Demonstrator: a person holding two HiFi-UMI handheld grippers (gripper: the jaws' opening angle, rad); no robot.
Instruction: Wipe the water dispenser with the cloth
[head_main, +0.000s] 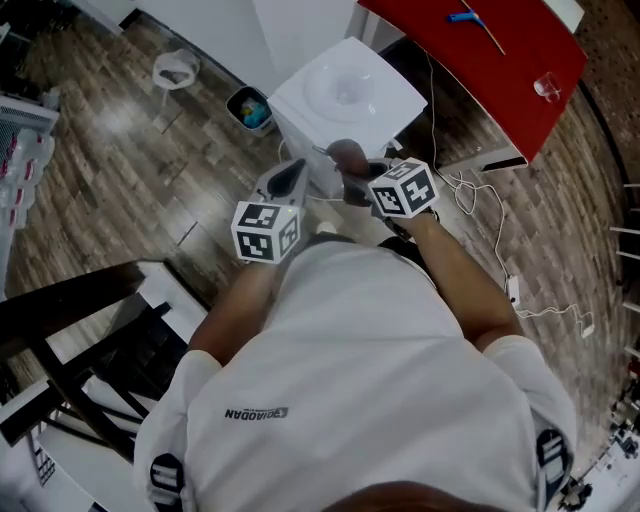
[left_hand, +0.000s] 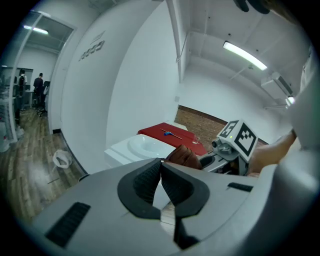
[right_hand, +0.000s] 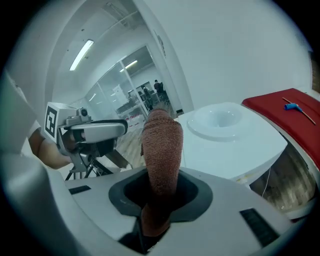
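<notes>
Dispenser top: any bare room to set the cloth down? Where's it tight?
The water dispenser top is bare: flat rim around the round recess. The red table is free between blue tool and clear cup. Crowded at the dispenser's front, where the right gripper holds the cloth beside the left gripper; cables on the floor beside it.

— The cloth between the jaws of the right gripper: rough brown terry, matt.
— Yes. Beyond them the water dispenser is smooth white plastic, faintly glossy. On the left gripper, the pads are ribbed black, matt.
</notes>
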